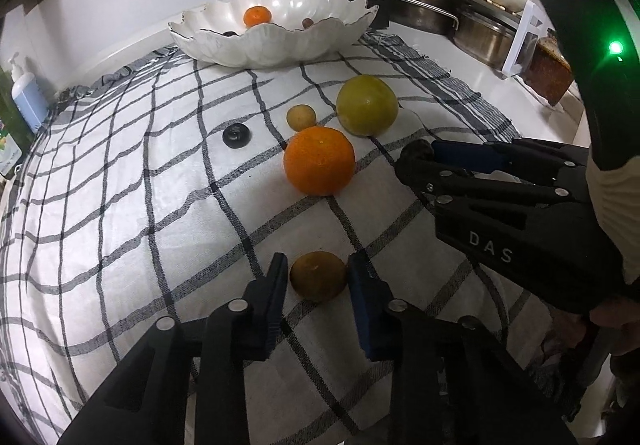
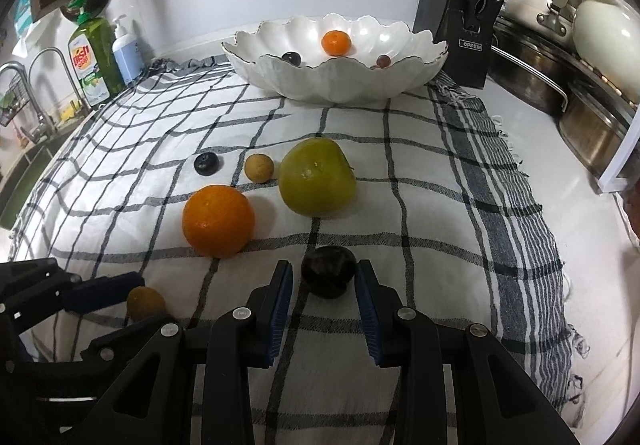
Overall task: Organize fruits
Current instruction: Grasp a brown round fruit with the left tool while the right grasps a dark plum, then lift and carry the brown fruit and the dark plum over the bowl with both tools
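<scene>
In the left wrist view my left gripper (image 1: 318, 258) is shut on a small brownish-yellow fruit (image 1: 318, 276) resting on the checked cloth (image 1: 120, 205). In the right wrist view my right gripper (image 2: 324, 264) is shut on a dark round fruit (image 2: 329, 271), low over the cloth. Beyond them lie an orange (image 2: 218, 220), a large green fruit (image 2: 317, 176), a small tan fruit (image 2: 259, 167) and a small black fruit (image 2: 206, 164). A white scalloped bowl (image 2: 304, 79) at the back holds a mandarin (image 2: 336, 42) and two small dark fruits.
A black knife block (image 2: 476, 41) stands right of the bowl, with steel pots (image 2: 532, 81) and a cream pot (image 2: 604, 41) on the white counter behind. Dish soap (image 2: 91, 61), a pump bottle (image 2: 126, 53) and a sink tap (image 2: 40, 93) are at the left.
</scene>
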Demonstrator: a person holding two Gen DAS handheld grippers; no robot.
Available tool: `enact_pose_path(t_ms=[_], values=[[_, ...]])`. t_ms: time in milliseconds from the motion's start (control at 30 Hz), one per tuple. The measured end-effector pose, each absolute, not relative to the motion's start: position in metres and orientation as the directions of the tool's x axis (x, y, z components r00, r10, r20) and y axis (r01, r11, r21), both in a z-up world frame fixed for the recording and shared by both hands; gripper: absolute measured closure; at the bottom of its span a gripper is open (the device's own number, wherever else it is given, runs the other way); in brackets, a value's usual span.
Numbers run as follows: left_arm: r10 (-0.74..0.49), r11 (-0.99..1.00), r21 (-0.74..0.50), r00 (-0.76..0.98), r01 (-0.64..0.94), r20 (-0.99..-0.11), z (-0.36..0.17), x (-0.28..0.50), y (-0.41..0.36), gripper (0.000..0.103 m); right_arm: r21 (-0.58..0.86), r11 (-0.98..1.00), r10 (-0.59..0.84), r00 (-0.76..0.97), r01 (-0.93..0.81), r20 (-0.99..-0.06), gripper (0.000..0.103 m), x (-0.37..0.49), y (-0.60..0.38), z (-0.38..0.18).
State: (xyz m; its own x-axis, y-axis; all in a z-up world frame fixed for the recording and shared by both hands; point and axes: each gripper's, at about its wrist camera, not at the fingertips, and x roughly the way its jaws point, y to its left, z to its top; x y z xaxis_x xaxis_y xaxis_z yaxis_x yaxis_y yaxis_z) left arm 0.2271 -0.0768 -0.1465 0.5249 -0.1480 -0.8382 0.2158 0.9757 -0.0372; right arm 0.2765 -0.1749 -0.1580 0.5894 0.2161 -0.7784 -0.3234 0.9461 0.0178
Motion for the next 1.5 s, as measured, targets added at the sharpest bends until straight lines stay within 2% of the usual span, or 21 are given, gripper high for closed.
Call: enact_pose_path(t_ms=[467, 800, 1500], values=[[-0.154, 0.977, -0.045, 0.548, 0.206, -0.822, -0.139, 0.229, -0.073, 0.075, 0.004, 0.95, 0.201, 0.601, -0.312, -0.774, 0.076, 0.272, -0.176, -0.155], [-0.15, 0.981, -0.042, 0.592, 0.192, -0.792, -0.125, 0.229, -0.067, 0.075, 0.001, 0.955, 0.196, 0.625, -0.298, -0.756, 0.076, 0.263, -0.175, -0.142], [-0.205, 0.97, -0.048, 0.7, 0.237, -0.684, -0.079, 0.236, -0.043, 0.075, -0.011, 0.969, 0.177, 0.723, -0.248, -0.668, 0.076, 0.244, -0.158, -0.093]])
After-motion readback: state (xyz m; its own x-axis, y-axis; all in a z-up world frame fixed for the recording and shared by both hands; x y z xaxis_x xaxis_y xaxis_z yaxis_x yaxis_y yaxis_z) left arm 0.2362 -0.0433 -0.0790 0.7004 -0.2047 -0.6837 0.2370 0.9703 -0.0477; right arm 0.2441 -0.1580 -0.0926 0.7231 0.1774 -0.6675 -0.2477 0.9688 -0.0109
